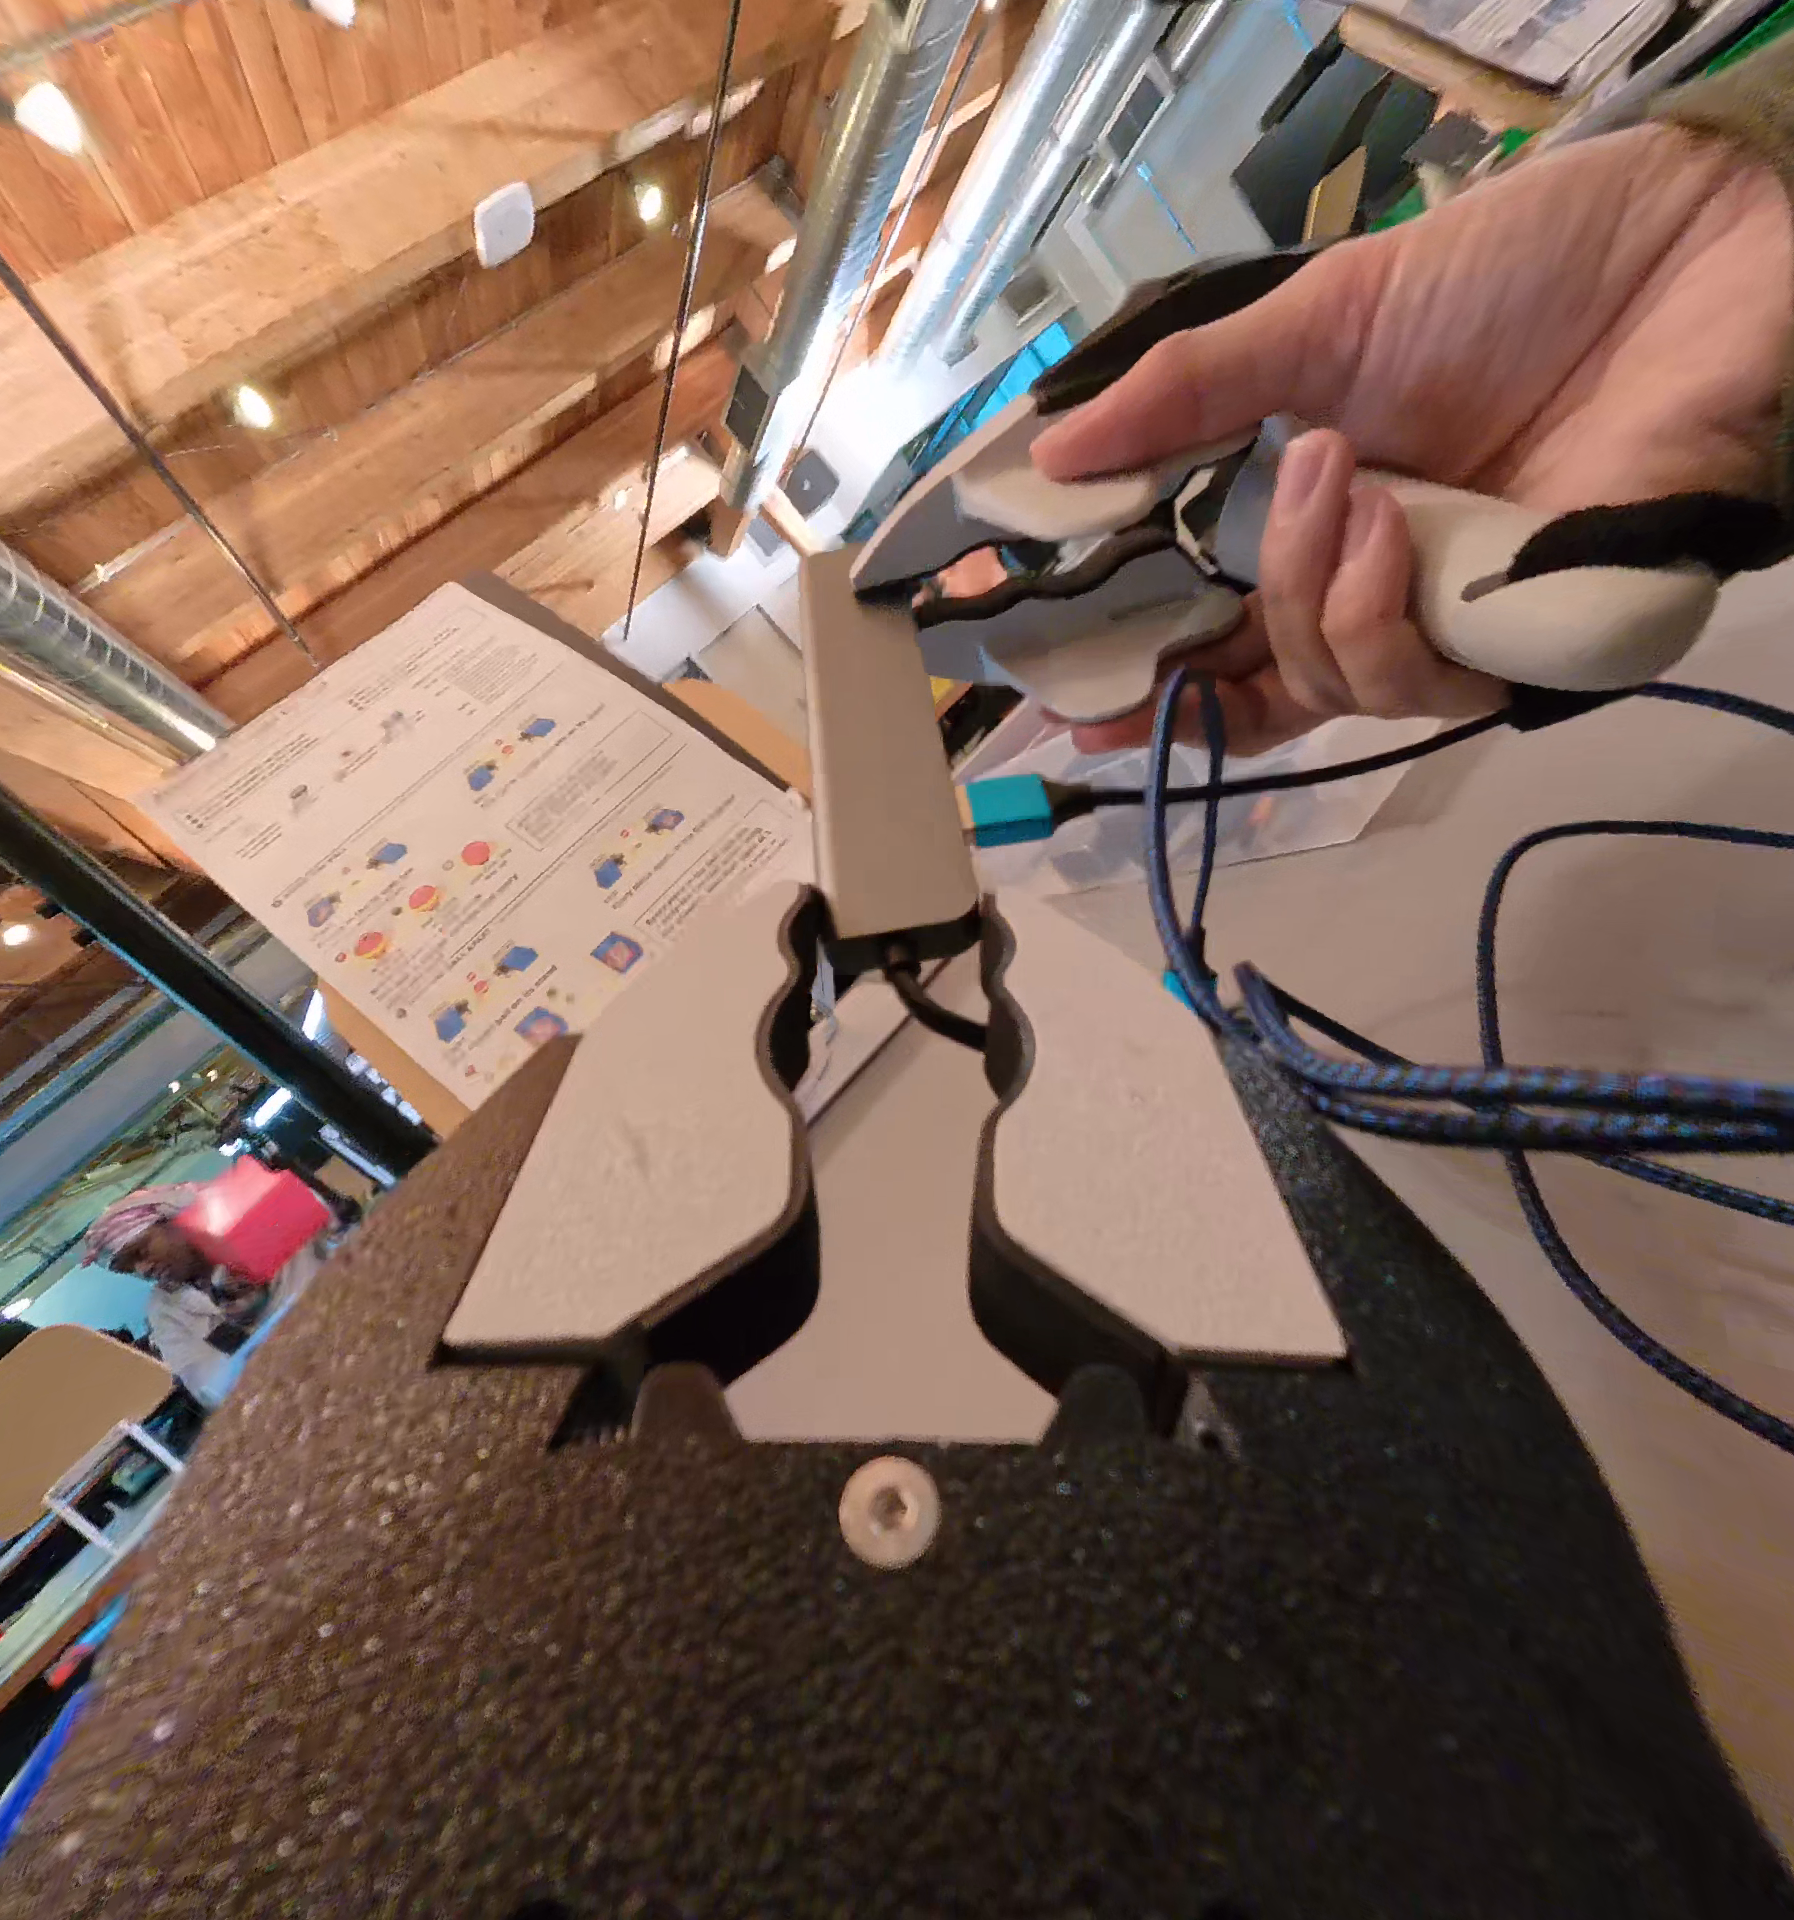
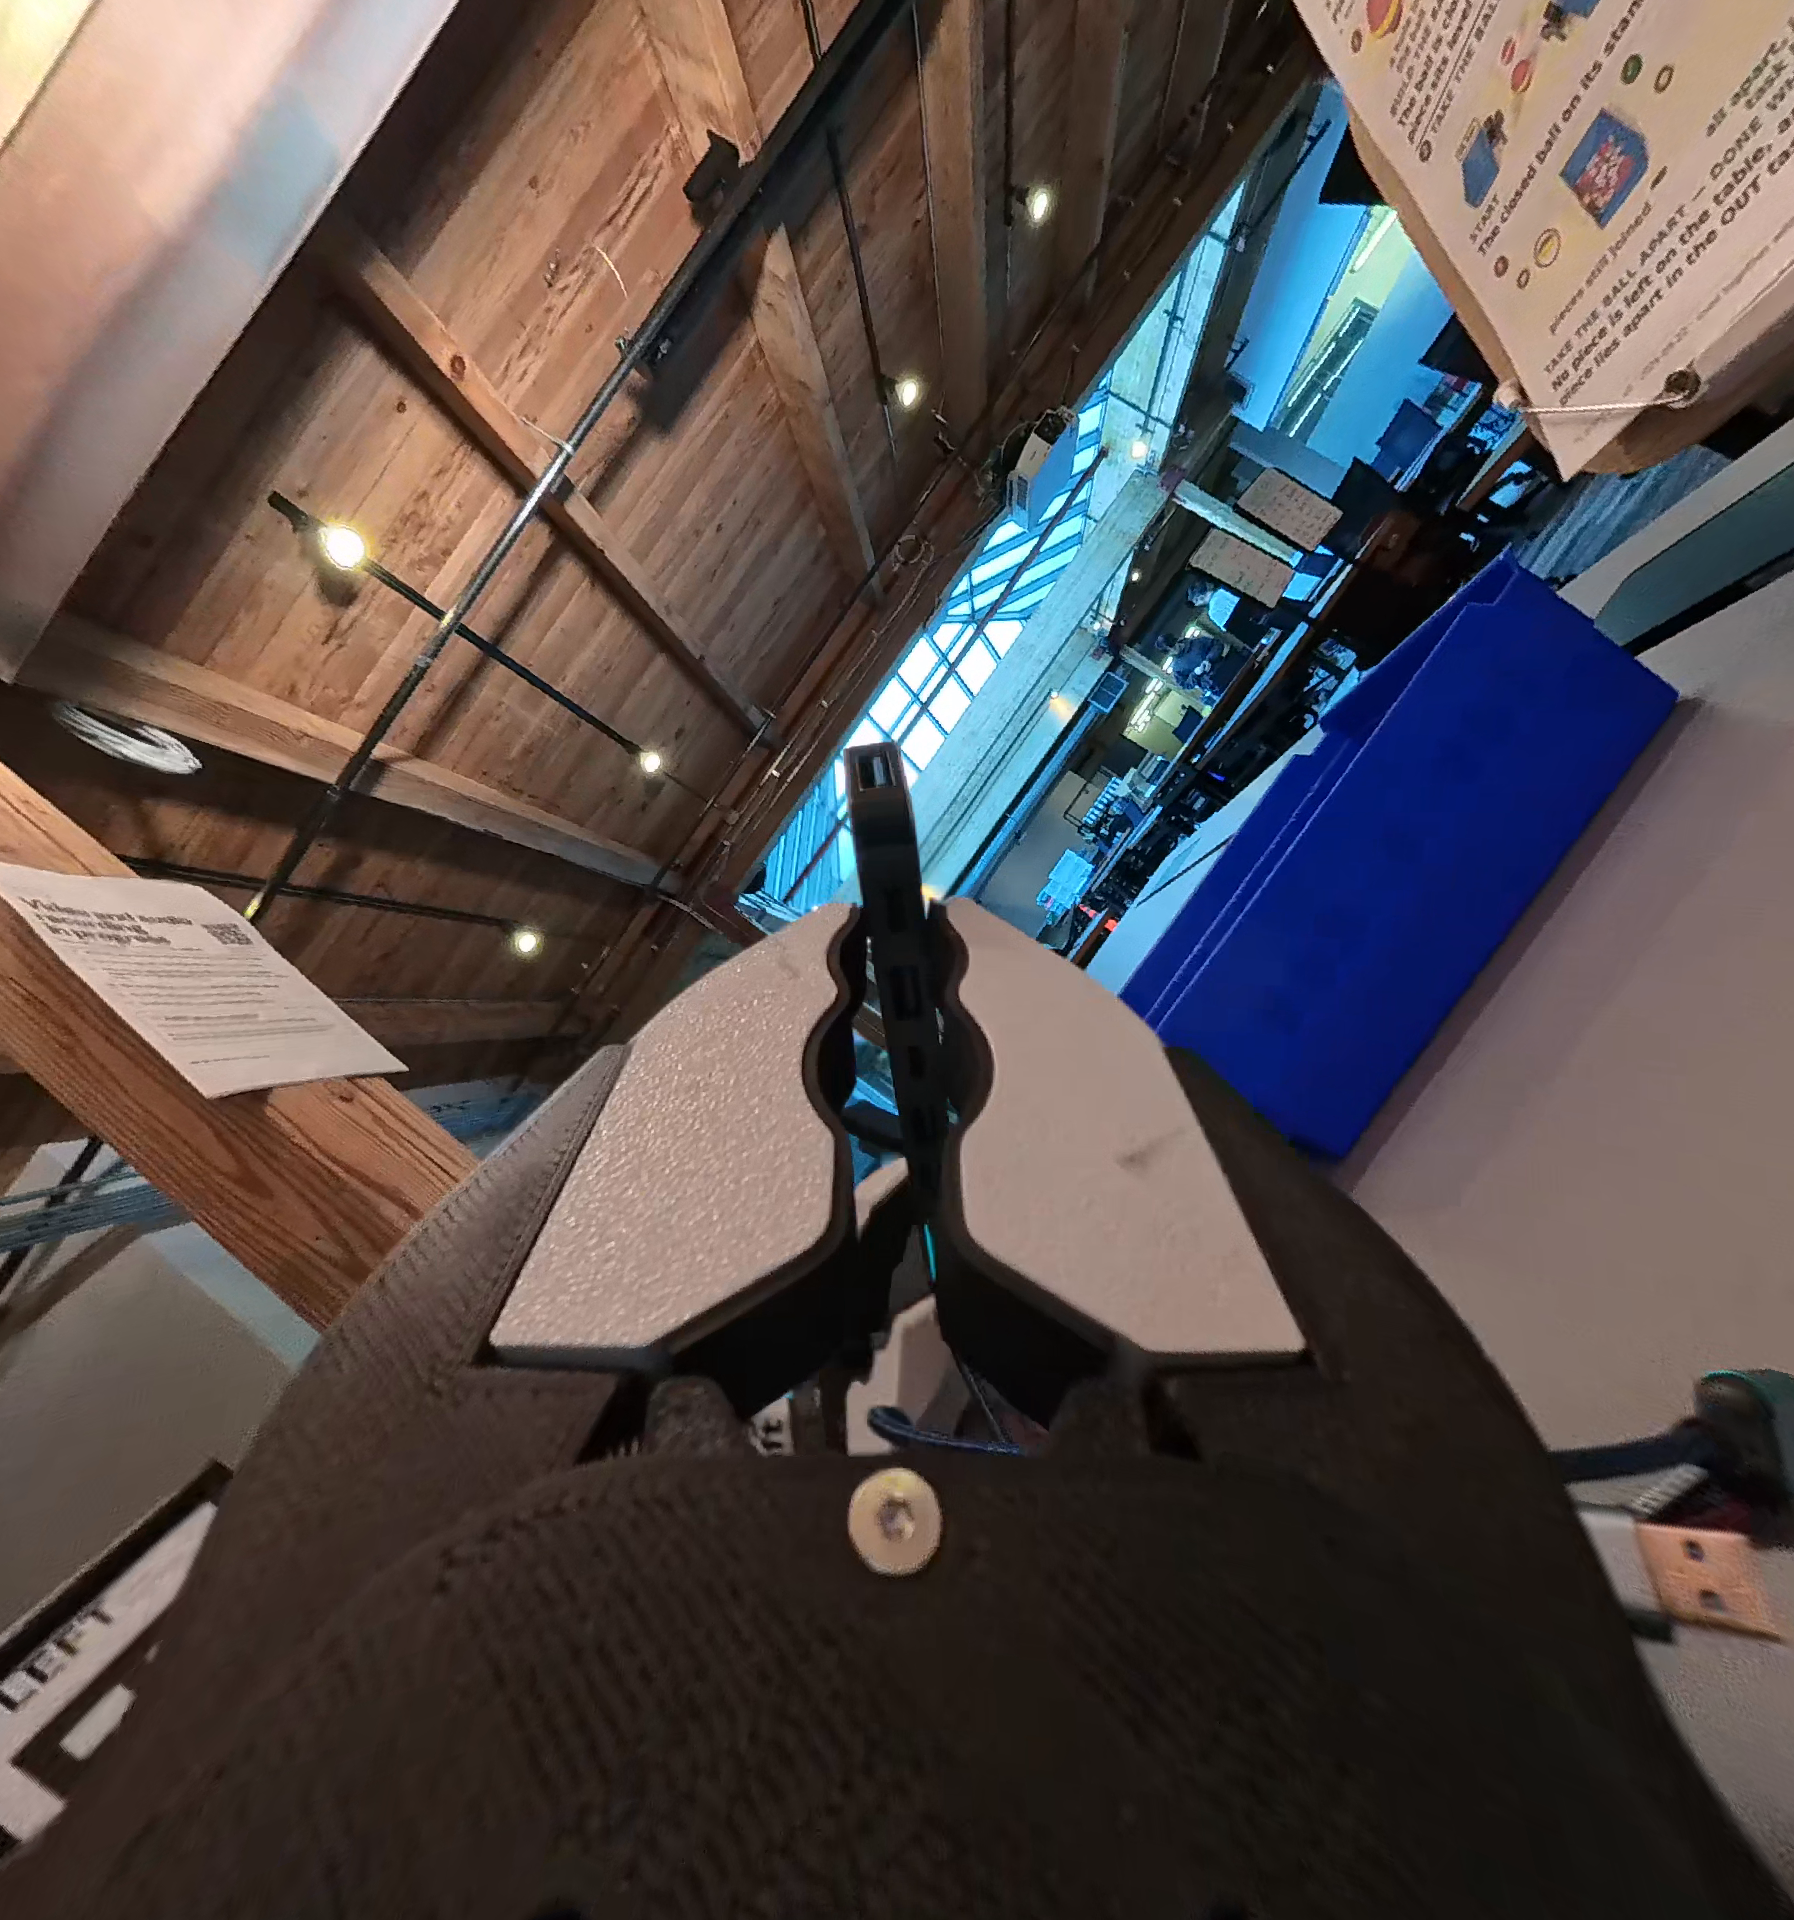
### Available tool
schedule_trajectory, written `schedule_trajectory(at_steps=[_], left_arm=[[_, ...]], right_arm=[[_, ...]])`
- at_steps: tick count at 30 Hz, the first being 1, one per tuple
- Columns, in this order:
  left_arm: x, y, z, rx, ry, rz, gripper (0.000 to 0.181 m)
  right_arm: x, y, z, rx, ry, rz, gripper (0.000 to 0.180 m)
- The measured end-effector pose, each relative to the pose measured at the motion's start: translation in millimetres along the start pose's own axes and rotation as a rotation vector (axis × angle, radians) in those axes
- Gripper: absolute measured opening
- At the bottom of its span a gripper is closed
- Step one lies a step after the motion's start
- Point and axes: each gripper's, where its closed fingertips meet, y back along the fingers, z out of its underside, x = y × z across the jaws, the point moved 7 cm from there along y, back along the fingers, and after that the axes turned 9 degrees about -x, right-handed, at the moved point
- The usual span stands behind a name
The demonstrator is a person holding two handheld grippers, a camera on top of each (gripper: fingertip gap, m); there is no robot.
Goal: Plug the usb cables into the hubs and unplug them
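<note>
USB hub, a slim grey-beige metal bar [image 1: 888,748], is being held in the air between both grippers, above the pale tabletop [image 1: 1495,935].
Left gripper [image 1: 898,925] is clamping its cabled lower end; right gripper [image 1: 888,582] is pinching the top, closed on it. Hub is looking light, rigid and smooth, likely slippery, so gripping the flat faces seems best. Teal-shelled USB plug [image 1: 1012,810] is sitting seated in its side; blue braided cables [image 1: 1495,1112] are hanging limp. No branding is showing; printed instruction sheet [image 1: 477,810] behind is carrying writing.
</note>
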Motion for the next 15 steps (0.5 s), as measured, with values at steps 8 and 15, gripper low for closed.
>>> schedule_trajectory(at_steps=[8, 15], left_arm=[[-12.6, -0.7, -2.5, -0.119, 0.120, -0.030, 0.028], [-27.7, -3.3, 3.8, -0.309, 0.293, -0.039, 0.028]], right_arm=[[-2.0, 0.2, -1.0, -0.146, 0.317, 0.184, 0.038], [-19.6, -24.8, 40.1, -0.385, 1.113, 0.449, 0.041]])
